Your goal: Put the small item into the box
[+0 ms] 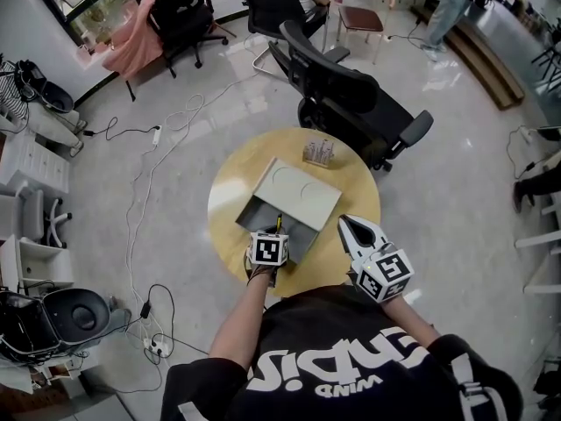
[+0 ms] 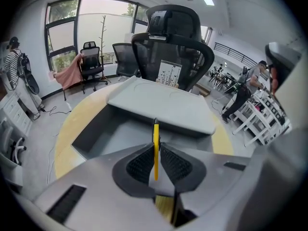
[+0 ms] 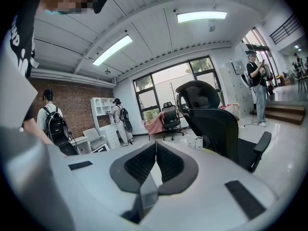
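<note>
A grey box stands open on the round yellow table, its pale lid pushed back over the far half. My left gripper is shut on a thin yellow item with a dark tip, held upright over the box's near open part. The lid lies just beyond the item in the left gripper view. My right gripper hovers at the table's right front edge, jaws shut with nothing between them, tilted up toward the room.
A small stand of cards sits at the table's far edge. A black office chair stands right behind the table. Cables trail over the floor at left. People stand by white shelves in the right gripper view.
</note>
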`<state>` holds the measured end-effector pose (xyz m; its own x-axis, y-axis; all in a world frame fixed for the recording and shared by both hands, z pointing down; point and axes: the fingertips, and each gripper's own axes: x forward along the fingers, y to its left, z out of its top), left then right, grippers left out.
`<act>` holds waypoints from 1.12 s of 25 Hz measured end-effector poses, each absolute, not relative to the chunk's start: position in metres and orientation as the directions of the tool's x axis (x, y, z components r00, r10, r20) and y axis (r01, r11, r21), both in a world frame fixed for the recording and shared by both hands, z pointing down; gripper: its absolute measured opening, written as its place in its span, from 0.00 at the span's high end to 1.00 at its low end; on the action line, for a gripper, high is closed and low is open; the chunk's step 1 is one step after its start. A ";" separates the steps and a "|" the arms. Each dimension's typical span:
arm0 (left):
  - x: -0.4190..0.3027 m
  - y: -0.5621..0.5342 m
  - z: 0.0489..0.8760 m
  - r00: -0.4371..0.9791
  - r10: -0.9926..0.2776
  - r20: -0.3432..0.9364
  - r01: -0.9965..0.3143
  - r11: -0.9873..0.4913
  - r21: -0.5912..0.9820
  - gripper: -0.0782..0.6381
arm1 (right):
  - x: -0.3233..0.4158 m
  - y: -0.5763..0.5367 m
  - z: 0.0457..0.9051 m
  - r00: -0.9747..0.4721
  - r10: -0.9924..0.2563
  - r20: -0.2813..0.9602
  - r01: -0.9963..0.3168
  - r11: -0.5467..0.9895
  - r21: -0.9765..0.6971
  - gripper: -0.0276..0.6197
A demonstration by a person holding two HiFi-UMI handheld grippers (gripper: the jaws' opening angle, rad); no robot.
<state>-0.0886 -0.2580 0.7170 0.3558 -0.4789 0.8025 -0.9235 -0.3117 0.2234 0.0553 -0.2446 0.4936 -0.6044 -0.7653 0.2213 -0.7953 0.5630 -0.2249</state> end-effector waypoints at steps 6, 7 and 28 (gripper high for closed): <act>-0.090 -0.259 0.716 0.354 -0.492 0.795 -0.925 -0.309 0.221 0.82 | 0.057 -0.245 0.495 -0.604 -0.766 0.222 -0.796 0.562 -0.226 0.95; -0.090 -0.259 0.714 0.356 -0.492 0.795 -0.925 -0.309 0.222 0.81 | 0.057 -0.244 0.496 -0.604 -0.765 0.224 -0.795 0.562 -0.227 0.95; -0.087 -0.277 0.543 0.436 -0.747 0.501 -0.900 -0.366 0.237 0.88 | 0.055 -0.241 0.489 -0.636 -0.742 0.212 -0.770 0.595 -0.231 0.95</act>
<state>-0.0875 -0.2773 0.5431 0.4362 -0.7474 0.5012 -0.8998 -0.3660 0.2373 0.0546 -0.2411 0.4888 -0.6362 -0.7418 0.2124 -0.7703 0.5946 -0.2306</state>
